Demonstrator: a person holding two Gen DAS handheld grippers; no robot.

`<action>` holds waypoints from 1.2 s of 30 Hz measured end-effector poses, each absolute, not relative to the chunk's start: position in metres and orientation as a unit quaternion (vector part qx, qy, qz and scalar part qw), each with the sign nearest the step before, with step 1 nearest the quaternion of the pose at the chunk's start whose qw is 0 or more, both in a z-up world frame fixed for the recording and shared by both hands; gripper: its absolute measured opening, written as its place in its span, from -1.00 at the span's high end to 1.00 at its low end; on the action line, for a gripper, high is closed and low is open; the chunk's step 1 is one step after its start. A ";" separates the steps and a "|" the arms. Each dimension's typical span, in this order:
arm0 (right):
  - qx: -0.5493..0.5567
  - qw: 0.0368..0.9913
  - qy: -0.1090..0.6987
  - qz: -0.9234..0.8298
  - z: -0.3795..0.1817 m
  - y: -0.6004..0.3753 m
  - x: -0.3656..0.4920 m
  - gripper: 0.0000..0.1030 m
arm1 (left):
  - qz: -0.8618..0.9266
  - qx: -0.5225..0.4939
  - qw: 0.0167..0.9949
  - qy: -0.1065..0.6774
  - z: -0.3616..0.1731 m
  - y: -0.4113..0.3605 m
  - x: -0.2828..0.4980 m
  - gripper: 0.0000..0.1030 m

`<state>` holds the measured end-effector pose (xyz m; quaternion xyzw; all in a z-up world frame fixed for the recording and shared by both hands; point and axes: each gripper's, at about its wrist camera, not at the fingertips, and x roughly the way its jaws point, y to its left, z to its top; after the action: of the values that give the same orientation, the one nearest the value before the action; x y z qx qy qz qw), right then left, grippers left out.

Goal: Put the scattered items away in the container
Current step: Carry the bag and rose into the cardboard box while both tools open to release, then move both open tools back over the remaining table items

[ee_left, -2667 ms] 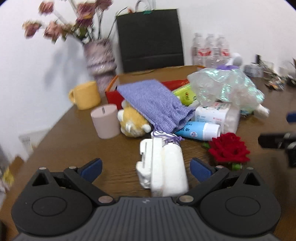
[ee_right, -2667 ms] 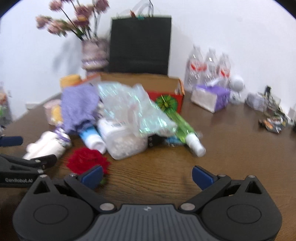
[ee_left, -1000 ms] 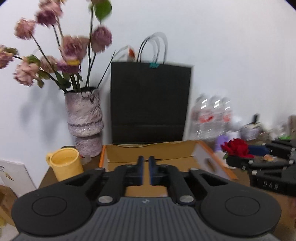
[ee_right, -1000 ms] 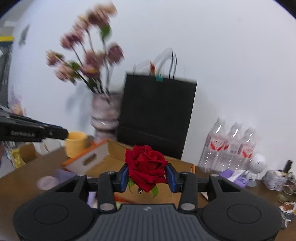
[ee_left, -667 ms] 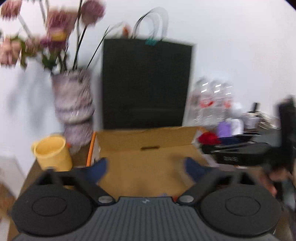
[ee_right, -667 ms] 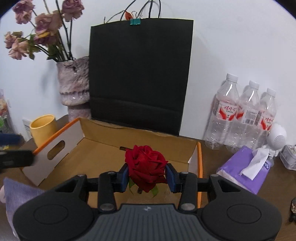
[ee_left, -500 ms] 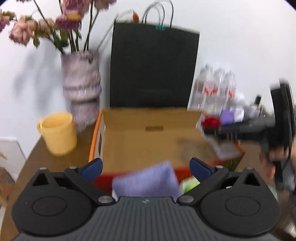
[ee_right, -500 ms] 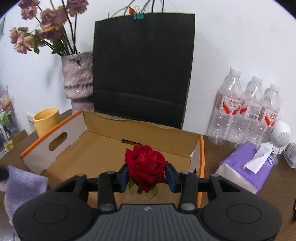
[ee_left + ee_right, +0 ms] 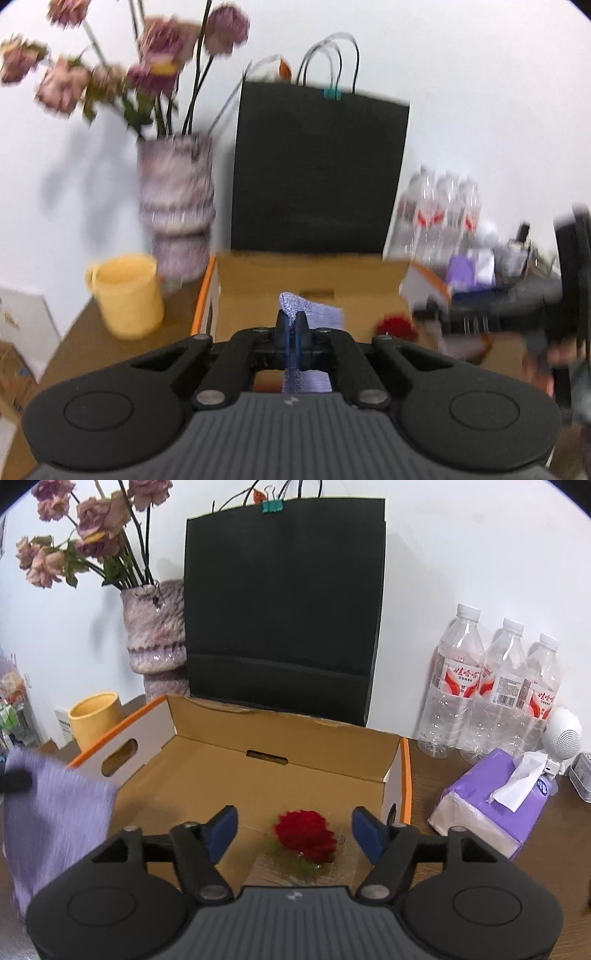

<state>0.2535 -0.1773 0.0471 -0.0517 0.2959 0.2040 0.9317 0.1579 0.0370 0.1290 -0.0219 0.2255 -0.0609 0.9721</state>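
An open cardboard box [image 9: 229, 753] with orange-edged flaps stands in front of a black paper bag. A red rose [image 9: 305, 832] lies on the box floor, free of my right gripper [image 9: 294, 830], whose jaws are opening above it. My left gripper [image 9: 290, 326] is shut on a purple knitted pouch [image 9: 314, 317], held over the near edge of the box [image 9: 306, 280]. The pouch [image 9: 51, 812] hangs at the left of the right wrist view. The rose [image 9: 395, 326] shows in the box in the left wrist view, below the right gripper's body.
A black paper bag [image 9: 284, 602] stands behind the box. A vase of dried flowers [image 9: 155, 631] and a yellow mug [image 9: 96, 716] are to its left. Three water bottles [image 9: 495, 679], a purple tissue pack [image 9: 491, 797] and a white speaker [image 9: 563, 734] are to the right.
My right gripper let go of the rose, which dropped onto the box floor. My left gripper went from open to shut on the purple pouch and lifted it toward the box.
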 end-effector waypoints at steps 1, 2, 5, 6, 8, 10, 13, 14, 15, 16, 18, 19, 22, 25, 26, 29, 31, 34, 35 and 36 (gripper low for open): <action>-0.048 0.932 0.295 0.205 0.049 -0.178 0.253 -0.41 | -0.060 -0.019 0.973 0.220 0.138 0.037 0.168 0.94; -0.046 0.932 0.295 0.207 0.050 -0.178 0.253 -0.43 | -0.056 -0.016 0.974 0.218 0.143 0.036 0.180 0.94; -0.052 0.929 0.299 0.213 0.052 -0.174 0.256 -0.43 | -0.046 -0.009 0.973 0.226 0.158 0.035 0.217 0.94; -0.055 0.927 0.303 0.212 0.052 -0.172 0.259 -0.43 | -0.040 -0.010 0.973 0.226 0.160 0.035 0.229 0.94; -0.052 0.926 0.315 0.204 0.050 -0.168 0.269 -0.45 | -0.030 -0.012 0.974 0.225 0.165 0.037 0.254 0.94; -0.041 0.921 0.332 0.197 0.048 -0.166 0.280 -0.51 | -0.020 -0.015 0.974 0.223 0.167 0.039 0.275 0.94; -0.023 0.915 0.356 0.186 0.042 -0.166 0.296 -0.59 | -0.033 -0.024 0.963 0.267 0.155 0.040 0.304 0.93; -0.020 0.912 0.367 0.184 0.040 -0.166 0.300 -0.60 | -0.044 -0.023 0.954 0.295 0.145 0.038 0.312 0.91; -0.017 0.908 0.377 0.182 0.037 -0.166 0.304 -0.60 | -0.055 -0.023 0.944 0.323 0.136 0.036 0.320 0.80; -0.015 0.902 0.391 0.181 0.033 -0.165 0.308 -0.61 | -0.045 -0.002 0.940 0.337 0.125 0.032 0.324 0.67; -0.019 0.895 0.408 0.179 0.028 -0.163 0.312 -0.67 | -0.030 0.019 0.936 0.351 0.108 0.028 0.326 -0.57; -0.023 0.892 0.414 0.178 0.026 -0.162 0.314 -0.70 | -0.025 0.020 0.936 0.352 0.102 0.028 0.325 -0.73; -0.029 0.886 0.427 0.175 0.021 -0.158 0.314 -0.70 | -0.019 0.006 0.926 0.376 0.092 0.031 0.322 -0.84; -0.032 0.883 0.437 0.169 0.019 -0.156 0.311 -0.70 | -0.019 0.002 0.916 0.400 0.090 0.032 0.317 -1.00; -0.034 0.882 0.440 0.165 0.019 -0.156 0.310 -0.70 | -0.020 0.003 0.914 0.405 0.091 0.032 0.314 -1.00; -0.029 0.880 0.447 0.160 0.025 -0.157 0.305 -0.71 | -0.018 0.000 0.907 0.422 0.095 0.034 0.302 -1.00; -0.019 0.878 0.450 0.162 0.031 -0.159 0.301 -0.71 | -0.003 -0.005 0.901 0.434 0.098 0.038 0.295 -1.00; -0.004 0.874 0.458 0.160 0.044 -0.164 0.291 -0.71 | 0.008 -0.004 0.895 0.447 0.107 0.040 0.280 -1.00; -0.005 0.876 0.457 0.156 0.050 -0.166 0.287 -0.71 | 0.000 -0.006 0.893 0.449 0.110 0.041 0.273 -1.00; -0.009 0.878 0.453 0.153 0.055 -0.166 0.283 -0.71 | -0.007 -0.008 0.892 0.451 0.114 0.041 0.267 -1.00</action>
<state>0.2827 -0.1661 0.0550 -0.0085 0.4528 0.1530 0.8783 0.2668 0.0413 0.1144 -0.0080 0.4515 -0.0073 0.8922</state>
